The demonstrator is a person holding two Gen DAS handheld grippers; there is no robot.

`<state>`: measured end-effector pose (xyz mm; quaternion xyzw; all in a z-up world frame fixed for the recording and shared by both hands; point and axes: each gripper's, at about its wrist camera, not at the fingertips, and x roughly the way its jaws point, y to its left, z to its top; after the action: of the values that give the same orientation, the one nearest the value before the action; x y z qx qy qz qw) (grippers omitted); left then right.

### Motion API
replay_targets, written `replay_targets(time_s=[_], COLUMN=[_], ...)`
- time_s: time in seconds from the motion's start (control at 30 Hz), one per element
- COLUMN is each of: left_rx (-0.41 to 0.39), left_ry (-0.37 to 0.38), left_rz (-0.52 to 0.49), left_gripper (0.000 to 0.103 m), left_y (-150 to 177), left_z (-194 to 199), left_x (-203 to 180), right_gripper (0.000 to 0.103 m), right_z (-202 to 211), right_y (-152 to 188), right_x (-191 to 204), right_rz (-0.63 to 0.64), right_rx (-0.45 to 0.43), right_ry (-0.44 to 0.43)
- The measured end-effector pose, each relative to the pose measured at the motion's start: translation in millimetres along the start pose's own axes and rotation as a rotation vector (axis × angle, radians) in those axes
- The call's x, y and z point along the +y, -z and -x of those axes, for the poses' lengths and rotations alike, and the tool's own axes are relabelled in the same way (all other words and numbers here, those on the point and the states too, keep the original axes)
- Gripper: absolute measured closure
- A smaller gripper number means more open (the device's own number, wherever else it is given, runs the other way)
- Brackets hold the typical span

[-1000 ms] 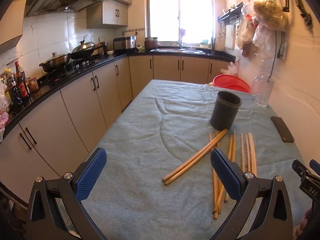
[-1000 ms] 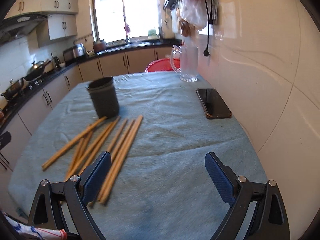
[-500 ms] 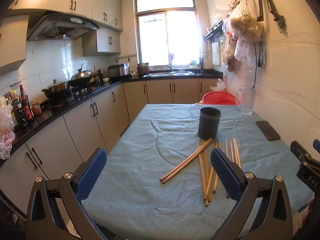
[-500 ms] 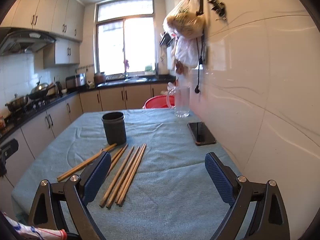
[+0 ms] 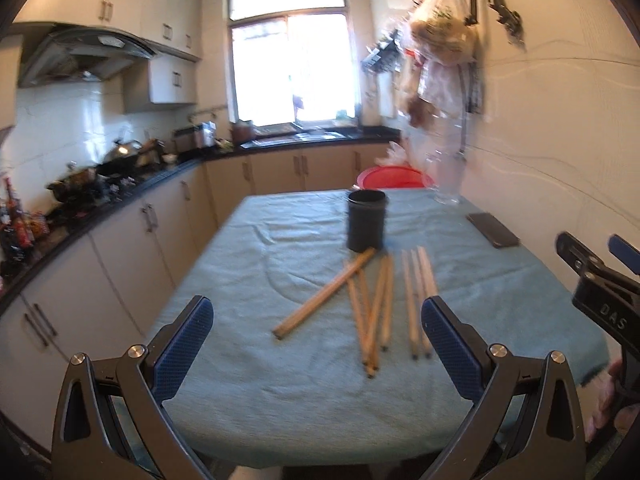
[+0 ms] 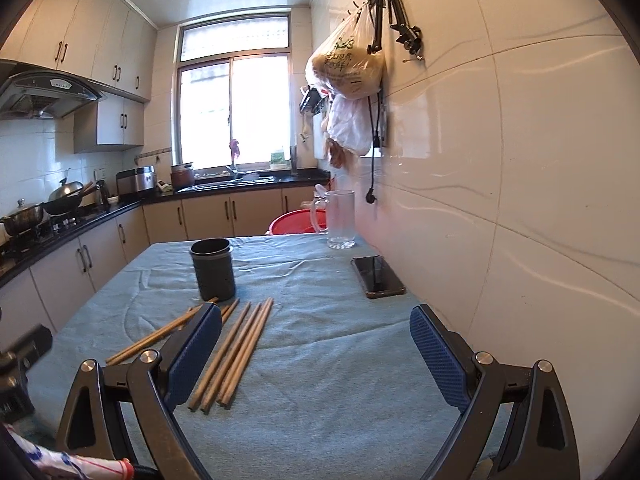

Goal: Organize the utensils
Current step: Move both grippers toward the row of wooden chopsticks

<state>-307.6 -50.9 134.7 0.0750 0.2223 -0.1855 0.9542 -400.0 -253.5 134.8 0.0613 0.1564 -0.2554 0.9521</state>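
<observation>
Several wooden chopsticks (image 5: pixel 372 304) lie loose on the blue-green tablecloth (image 5: pixel 260 264), fanned out in front of a black cylindrical holder (image 5: pixel 366 225) that stands upright and looks empty. The same chopsticks (image 6: pixel 236 344) and holder (image 6: pixel 212 268) show in the right wrist view. My left gripper (image 5: pixel 316 340) is open and empty, held back over the table's near edge. My right gripper (image 6: pixel 316 344) is open and empty, to the right of the chopsticks; its body shows at the right edge of the left wrist view (image 5: pixel 596 280).
A black phone (image 6: pixel 377 276) lies near the tiled wall on the right. A glass mug (image 6: pixel 340 220) stands at the far right of the table, a red basin (image 6: pixel 296 222) behind it. Plastic bags (image 6: pixel 348 68) hang from wall hooks. Kitchen counters run along the left.
Both grippers have pulled back and tilted up from the table; the chopsticks and holder now sit farther away in both views. Nothing on the table has moved. Both grippers stay open.
</observation>
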Motion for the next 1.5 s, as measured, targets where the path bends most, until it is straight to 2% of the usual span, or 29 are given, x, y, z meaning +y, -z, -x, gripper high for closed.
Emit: replay_targets(time_s=[0.2,0.5,0.8,1.1,1.23,1.5], left_rx=[0.069,0.119,0.194,0.262,0.268,0.274], left_ry=[0.136,0.197,0.174,0.152,0.148,0.122], left_rz=[0.029,-0.009,0.001,0.022,0.016,0.044], left_gripper=[0.000,0.000,0.000,0.000,0.000,0.000], left_y=[11,15,14,12,9,5], left_z=[-22,-51,-87,-113,-116,-112], left_x=[-4,-11,1,21,26,35], right_gripper=[0.006,0.006,0.006,0.006,0.006,0.006], right_z=[-12,-49,-82,-110,-116,-130], right_y=[4,16,17,17,15,16], right_x=[-7,6,12,30,36,30], right_rz=[0.004,0.048,0.057,0.072,0.065,0.029], right_rx=[0.031,0.130,0.196,0.251,0.243,0.297], right_ry=[0.032,0.031,0.048,0.019,0.007,-0.032])
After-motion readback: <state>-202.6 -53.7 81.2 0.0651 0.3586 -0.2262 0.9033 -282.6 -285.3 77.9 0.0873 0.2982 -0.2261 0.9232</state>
